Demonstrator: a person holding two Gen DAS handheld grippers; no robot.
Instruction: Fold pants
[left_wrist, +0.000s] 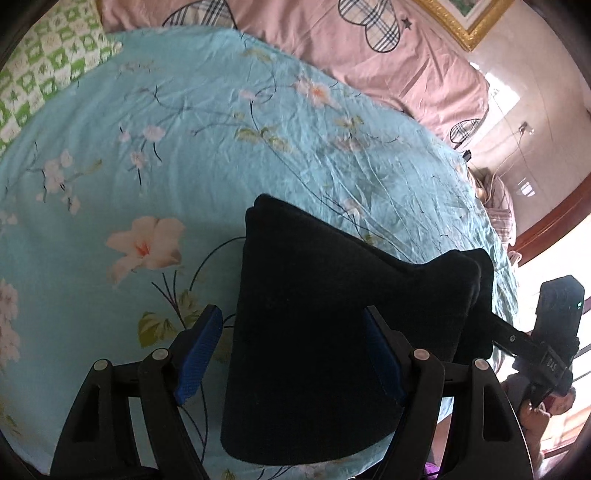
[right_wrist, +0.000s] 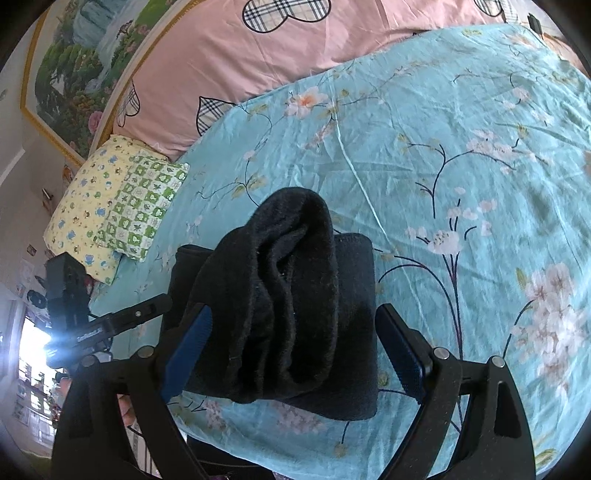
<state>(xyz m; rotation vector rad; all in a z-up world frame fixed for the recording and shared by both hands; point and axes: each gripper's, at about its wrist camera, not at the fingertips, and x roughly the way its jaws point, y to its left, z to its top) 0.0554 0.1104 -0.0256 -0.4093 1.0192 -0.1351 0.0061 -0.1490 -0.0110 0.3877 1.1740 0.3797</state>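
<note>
1. The pants (right_wrist: 280, 314) are dark, thick and fuzzy, and they lie already folded into a short, compact bundle on the bed, near its front edge. In the right wrist view I see a flat folded layer below and a rounded, rolled-over part on top of it.
2. In the left wrist view the same pants (left_wrist: 332, 332) look like a neat dark block with stacked edges at the far corner, so I judge that most folds are already made.
3. The right gripper (right_wrist: 295, 354) has its jaws spread wide, one blue pad on each side of the bundle. The pads seem to stand beside the cloth; I cannot see them pressing it.
4. The left gripper (left_wrist: 291, 354) also has its jaws spread. The left pad is clearly apart from the cloth; the right pad is partly hidden behind the fold, so I cannot tell if it touches.
5. The bundle rests on the blue floral sheet (left_wrist: 184, 129), well apart from the pink duvet (right_wrist: 295, 55) and the green checked pillow (right_wrist: 144, 206).
6. What is left, I think, is only a last flattening or squaring of the top roll.
</note>
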